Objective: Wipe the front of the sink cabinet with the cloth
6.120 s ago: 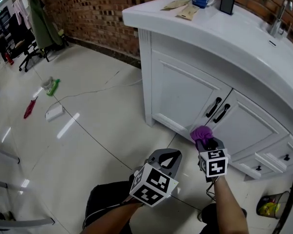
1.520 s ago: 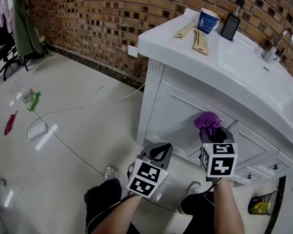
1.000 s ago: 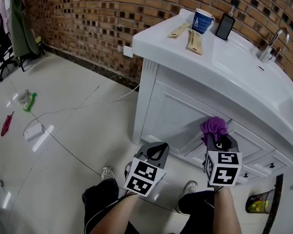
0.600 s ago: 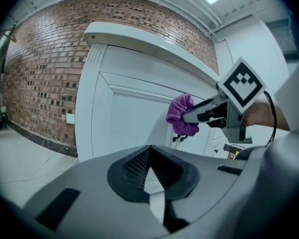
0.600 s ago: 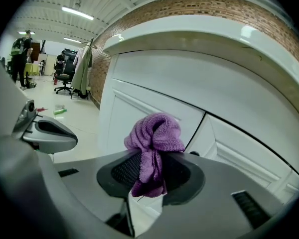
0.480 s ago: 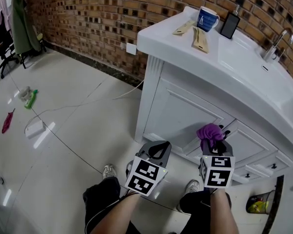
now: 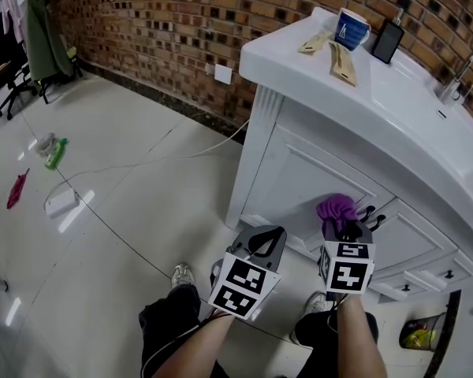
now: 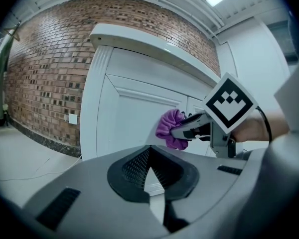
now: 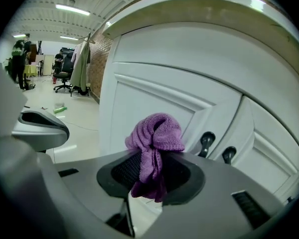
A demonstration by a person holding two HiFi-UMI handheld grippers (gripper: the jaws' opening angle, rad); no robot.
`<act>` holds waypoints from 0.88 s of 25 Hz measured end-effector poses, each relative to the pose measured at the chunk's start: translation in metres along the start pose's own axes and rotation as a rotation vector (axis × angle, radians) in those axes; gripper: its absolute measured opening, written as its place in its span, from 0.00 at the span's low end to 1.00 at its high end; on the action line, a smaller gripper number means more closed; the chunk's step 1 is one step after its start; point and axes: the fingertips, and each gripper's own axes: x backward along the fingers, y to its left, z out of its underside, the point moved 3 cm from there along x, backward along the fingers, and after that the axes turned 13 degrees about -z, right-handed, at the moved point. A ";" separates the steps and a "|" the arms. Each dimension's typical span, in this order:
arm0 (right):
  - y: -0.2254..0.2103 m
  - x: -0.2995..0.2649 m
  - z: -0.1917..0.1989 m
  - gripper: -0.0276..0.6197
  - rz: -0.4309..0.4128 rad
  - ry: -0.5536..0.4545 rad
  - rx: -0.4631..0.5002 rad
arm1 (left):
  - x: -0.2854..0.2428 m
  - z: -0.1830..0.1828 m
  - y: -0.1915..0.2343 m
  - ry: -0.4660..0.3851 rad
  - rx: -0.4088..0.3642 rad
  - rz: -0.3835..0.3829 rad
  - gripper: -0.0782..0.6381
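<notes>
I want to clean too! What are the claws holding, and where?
The right claw pinches the purple cloth by its narrow lower part. The left claw is shut on nothing.

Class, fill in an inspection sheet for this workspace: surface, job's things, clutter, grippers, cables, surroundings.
Surface: white sink cabinet front, panelled doors with black handles; no dirt seen.
Job's things: purple cloth, bunched, close to the door; contact cannot be told.
Clutter: blue mug and dark device on the countertop; green bottle and white box on the floor; bin beside the cabinet.
Grippers: right hand-held gripper shut on the cloth; left hand-held gripper shut, empty.
Cables: white cable across the floor.
Surroundings: brick wall, glossy tiled floor, green garment hanging far left.
</notes>
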 end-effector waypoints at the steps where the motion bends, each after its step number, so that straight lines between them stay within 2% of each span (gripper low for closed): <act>1: 0.003 -0.004 -0.002 0.22 -0.005 0.000 0.008 | 0.000 0.000 0.002 -0.002 0.005 -0.003 0.11; 16: 0.066 -0.056 -0.051 0.22 -0.171 -0.036 0.188 | 0.013 0.006 0.039 0.012 0.059 -0.078 0.11; 22: 0.089 -0.070 -0.071 0.22 -0.219 -0.071 0.204 | 0.018 0.011 0.050 0.021 0.065 -0.087 0.11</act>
